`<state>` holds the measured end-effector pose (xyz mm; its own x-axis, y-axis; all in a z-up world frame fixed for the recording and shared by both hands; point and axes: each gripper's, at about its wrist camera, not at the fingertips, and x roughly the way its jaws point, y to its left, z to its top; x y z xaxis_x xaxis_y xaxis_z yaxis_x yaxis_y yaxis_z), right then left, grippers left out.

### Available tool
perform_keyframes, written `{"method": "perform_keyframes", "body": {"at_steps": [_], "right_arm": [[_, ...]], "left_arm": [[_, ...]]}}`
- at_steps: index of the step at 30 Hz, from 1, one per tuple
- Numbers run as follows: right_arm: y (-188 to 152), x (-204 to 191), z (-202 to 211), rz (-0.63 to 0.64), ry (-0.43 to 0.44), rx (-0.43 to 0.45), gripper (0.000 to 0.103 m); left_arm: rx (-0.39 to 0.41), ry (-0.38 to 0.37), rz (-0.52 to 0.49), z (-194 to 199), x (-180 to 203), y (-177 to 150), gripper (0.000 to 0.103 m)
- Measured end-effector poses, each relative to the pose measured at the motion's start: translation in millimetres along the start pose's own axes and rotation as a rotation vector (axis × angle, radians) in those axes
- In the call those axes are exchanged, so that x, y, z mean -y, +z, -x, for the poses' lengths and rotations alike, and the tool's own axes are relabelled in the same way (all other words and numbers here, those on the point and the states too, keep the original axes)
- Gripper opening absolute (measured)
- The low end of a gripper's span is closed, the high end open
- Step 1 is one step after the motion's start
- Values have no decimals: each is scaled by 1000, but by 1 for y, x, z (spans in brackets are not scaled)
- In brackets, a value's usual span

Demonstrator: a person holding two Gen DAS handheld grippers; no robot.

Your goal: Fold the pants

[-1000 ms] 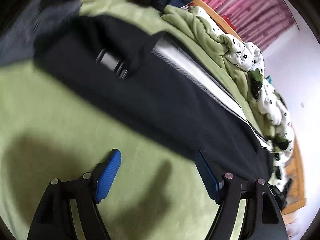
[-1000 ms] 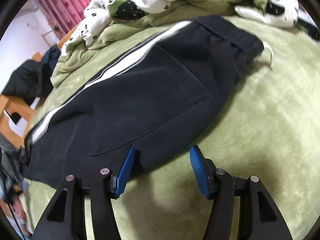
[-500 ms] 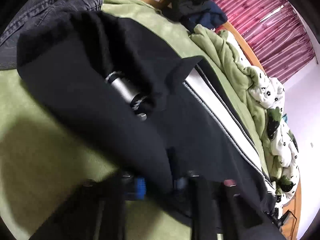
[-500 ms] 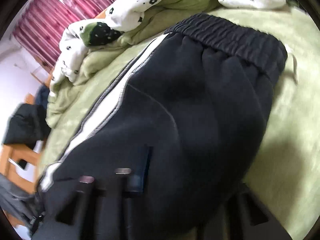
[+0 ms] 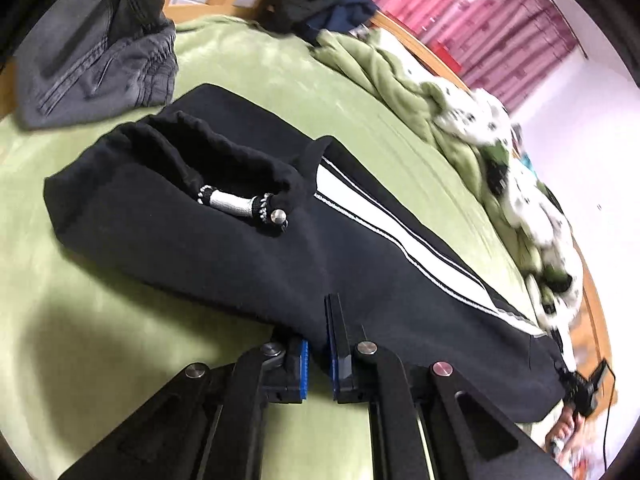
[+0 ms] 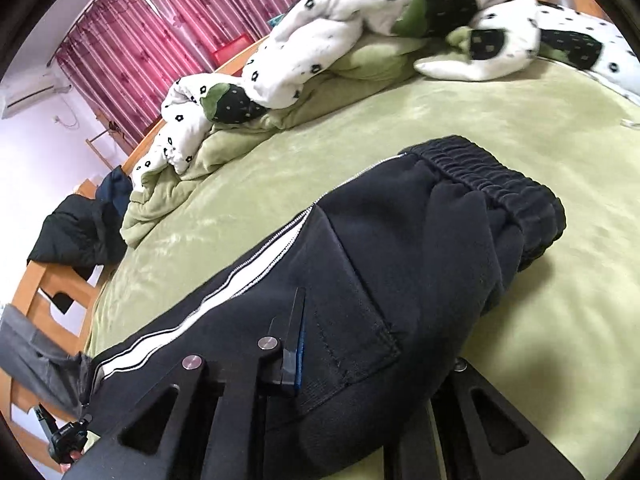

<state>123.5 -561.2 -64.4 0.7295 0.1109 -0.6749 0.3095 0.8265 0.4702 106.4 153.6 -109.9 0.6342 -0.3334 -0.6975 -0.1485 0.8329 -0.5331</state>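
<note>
**Both grippers clamped on the pants**

The black pants [image 5: 248,248] lie across the green bed [image 5: 120,340], their white stripe [image 5: 392,236] running toward 4 o'clock in the left wrist view. The left gripper [image 5: 318,354], its jaws just having closed, pinches the near edge of the fabric between its blue pads [image 5: 331,344]. The right gripper [image 6: 360,352], also just closed, grips the pants near the pocket; fabric drapes over its right finger. The waistband [image 6: 500,184] sits at 1 o'clock there. A grey garment [image 5: 104,60] lies at 10 o'clock, a spotted blanket [image 6: 360,28] at 12.
</note>
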Motion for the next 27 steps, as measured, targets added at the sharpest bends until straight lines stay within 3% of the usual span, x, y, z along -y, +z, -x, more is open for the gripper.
{"method": "perform_keyframes", "body": {"at_steps": [4,9,12,14,16,18,23,25,27], "right_arm": [[-24,40,47,7,-20,-39,14],[-60,81,35,-17,-66,-146,18],[-77,94,37,-34,-79,-146,34],[-83,100,55,-31,-68,-87,42],[-82,110,73,-48,-85,-8,63],[-75,124,77,-85,-113,45,74],[-46,161,44,-305,-40,41,73],[-34,167,35,-350,-70,39,48],[-17,159,49,-251,-65,86,46]], "left_arm": [[-48,-19,-56,23,0,-48,8],[-71,112,-186,12,8,-74,13],[-107,143,-209,18,11,-73,33],[-101,187,-252,33,11,-75,61],[-51,228,-275,47,11,-79,71],[-11,225,-281,64,7,-85,71],[55,174,-237,77,14,-83,71],[72,196,-263,78,23,-78,71],[96,234,-292,74,37,-72,71]]}}
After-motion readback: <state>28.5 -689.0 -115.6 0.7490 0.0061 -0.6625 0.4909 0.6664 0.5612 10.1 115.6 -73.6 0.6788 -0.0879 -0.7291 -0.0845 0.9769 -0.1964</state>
